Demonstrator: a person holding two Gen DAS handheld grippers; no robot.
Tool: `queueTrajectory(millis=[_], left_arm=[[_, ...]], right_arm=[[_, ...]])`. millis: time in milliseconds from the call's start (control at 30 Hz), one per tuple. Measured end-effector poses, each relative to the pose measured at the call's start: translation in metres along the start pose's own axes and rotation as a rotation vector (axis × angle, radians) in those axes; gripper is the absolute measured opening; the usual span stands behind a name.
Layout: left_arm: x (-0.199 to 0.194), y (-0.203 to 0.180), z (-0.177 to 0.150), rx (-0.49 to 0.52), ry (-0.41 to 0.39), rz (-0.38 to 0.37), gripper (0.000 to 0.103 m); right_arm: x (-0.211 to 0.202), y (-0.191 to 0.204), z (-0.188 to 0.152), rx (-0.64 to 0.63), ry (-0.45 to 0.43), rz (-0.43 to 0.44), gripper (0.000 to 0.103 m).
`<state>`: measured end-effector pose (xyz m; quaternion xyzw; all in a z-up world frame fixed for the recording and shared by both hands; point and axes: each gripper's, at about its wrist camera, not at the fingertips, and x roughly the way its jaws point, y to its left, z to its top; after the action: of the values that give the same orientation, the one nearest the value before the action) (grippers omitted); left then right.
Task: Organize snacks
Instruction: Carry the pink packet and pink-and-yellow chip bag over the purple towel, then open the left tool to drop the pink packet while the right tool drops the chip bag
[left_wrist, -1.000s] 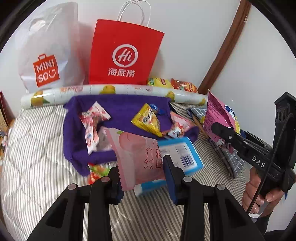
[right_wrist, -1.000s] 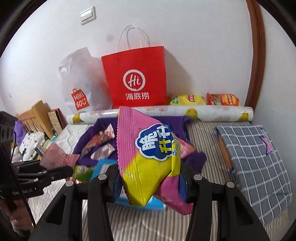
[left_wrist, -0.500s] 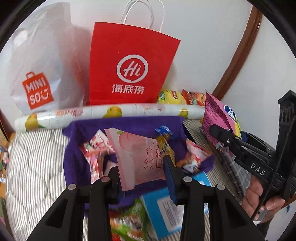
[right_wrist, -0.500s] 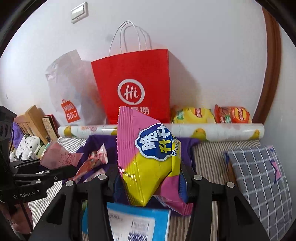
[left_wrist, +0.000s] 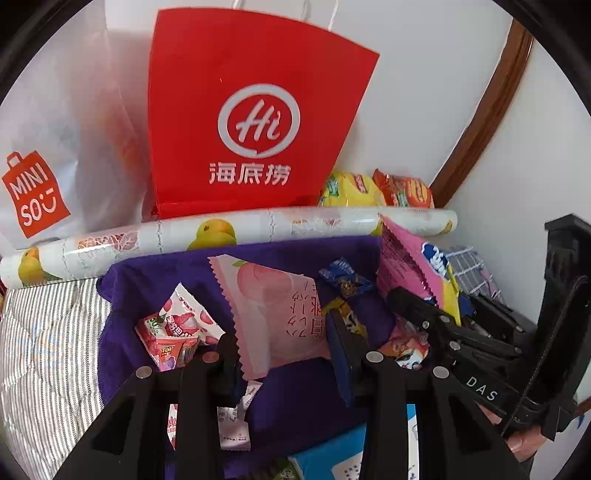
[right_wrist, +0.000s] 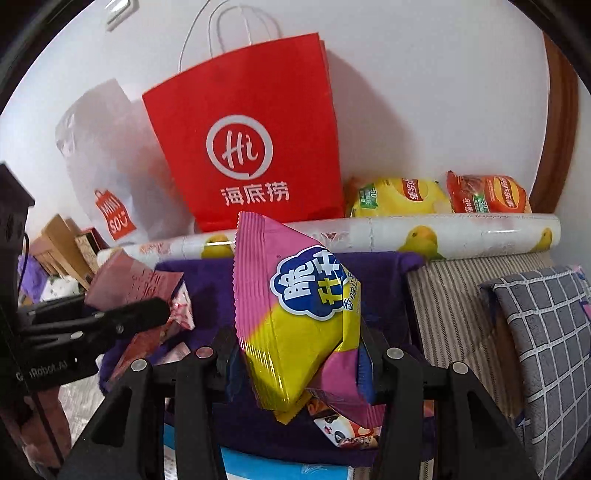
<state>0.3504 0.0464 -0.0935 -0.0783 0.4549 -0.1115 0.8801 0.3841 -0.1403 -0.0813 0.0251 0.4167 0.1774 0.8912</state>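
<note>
Both your grippers are clamped on light, crinkly packets held above the purple cloth (left_wrist: 295, 410): left gripper (left_wrist: 284, 343) pinches the pink peach packet (left_wrist: 273, 314), right gripper (right_wrist: 295, 354) the pink-yellow chip bag (right_wrist: 291, 314). Grip sealed edges; the film looks slippery.

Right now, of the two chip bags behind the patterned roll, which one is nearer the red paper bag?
The yellow chip bag: it sits right beside the red paper bag; the orange chip bag lies farther right, toward the wooden trim.

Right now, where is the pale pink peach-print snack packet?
The pale pink peach-print snack packet sits clamped in the left gripper, above the purple cloth, before the red paper bag.
</note>
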Motion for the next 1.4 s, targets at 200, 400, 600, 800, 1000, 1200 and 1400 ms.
queueTrajectory(millis=[200,400,600,800,1000,1200,1400], left_arm=[[0.012,0.007,-0.002,-0.02,0.032,0.007,0.035],[0.016,0.01,-0.002,-0.021,0.041,0.03,0.035],[0.022,0.01,-0.004,-0.016,0.063,0.045,0.035],[0.025,0.015,-0.003,-0.04,0.074,0.056,0.035],[0.025,0.018,-0.002,-0.055,0.082,0.057,0.035],[0.023,0.022,-0.001,-0.062,0.082,0.061,0.035],[0.022,0.024,0.0,-0.066,0.085,0.047,0.036]], right_arm=[[0.009,-0.001,-0.004,-0.001,0.018,-0.004,0.048],[0.01,0.002,-0.008,-0.025,0.016,-0.025,0.048],[0.012,0.009,-0.011,-0.069,0.023,-0.032,0.048],[0.014,0.007,-0.013,-0.065,0.041,-0.029,0.053],[0.009,0.003,-0.013,-0.04,0.018,0.003,0.063],[0.0,0.007,-0.014,-0.052,-0.033,0.029,0.073],[-0.01,0.009,-0.014,-0.061,-0.084,0.039,0.077]])
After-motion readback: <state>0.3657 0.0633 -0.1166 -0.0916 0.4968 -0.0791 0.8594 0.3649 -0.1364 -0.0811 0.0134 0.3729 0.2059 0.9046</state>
